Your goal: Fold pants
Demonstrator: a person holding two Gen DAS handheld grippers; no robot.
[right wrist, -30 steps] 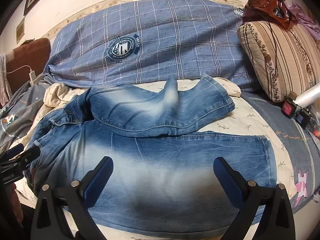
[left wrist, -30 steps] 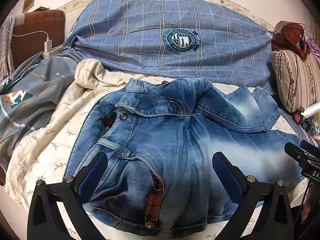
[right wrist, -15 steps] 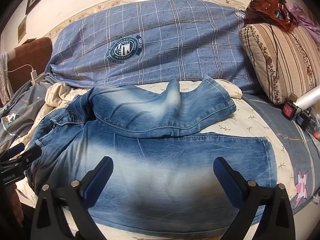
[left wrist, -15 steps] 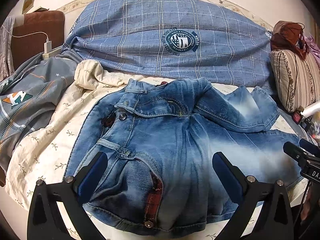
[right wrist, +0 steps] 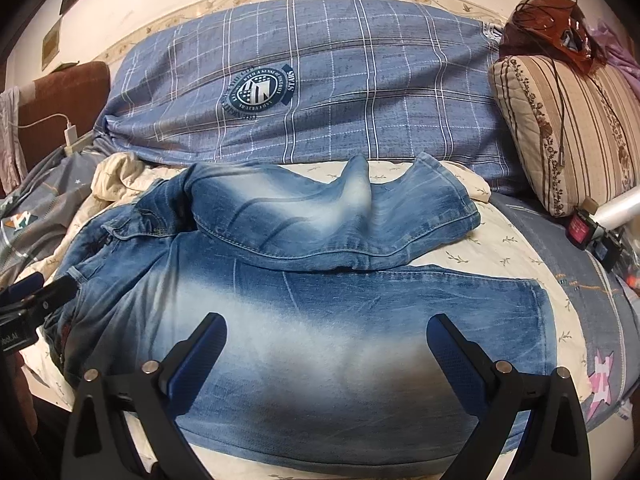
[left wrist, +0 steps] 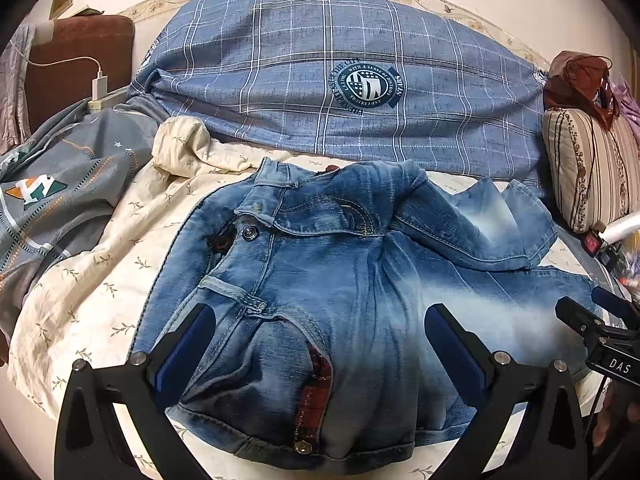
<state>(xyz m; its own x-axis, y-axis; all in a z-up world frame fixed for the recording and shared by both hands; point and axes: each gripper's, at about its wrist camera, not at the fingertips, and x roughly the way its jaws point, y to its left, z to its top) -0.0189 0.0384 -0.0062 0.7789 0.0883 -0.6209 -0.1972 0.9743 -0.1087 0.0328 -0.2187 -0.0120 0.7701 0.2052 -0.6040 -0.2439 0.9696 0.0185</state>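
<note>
Hovering over jeans (left wrist: 320, 280): left gripper (left wrist: 316, 344) and right gripper (right wrist: 326, 354), jaws apart, empty. Risk: rumpled far leg (right wrist: 332, 220) bunches if folded unsmoothed, skewing stack.

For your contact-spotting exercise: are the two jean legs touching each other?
Touching. The right wrist view shows the rumpled far leg lying over the flat near leg's upper edge.

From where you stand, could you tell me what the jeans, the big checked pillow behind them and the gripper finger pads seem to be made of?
The jeans look like washed denim: faded pale patches, contrast stitching, a metal button. The checked pillow seems a woven cotton-like cover, matte, with a printed crest. The left gripper's finger pads look like blue rubbery material with a fine texture; I can't tell the exact material.
</note>
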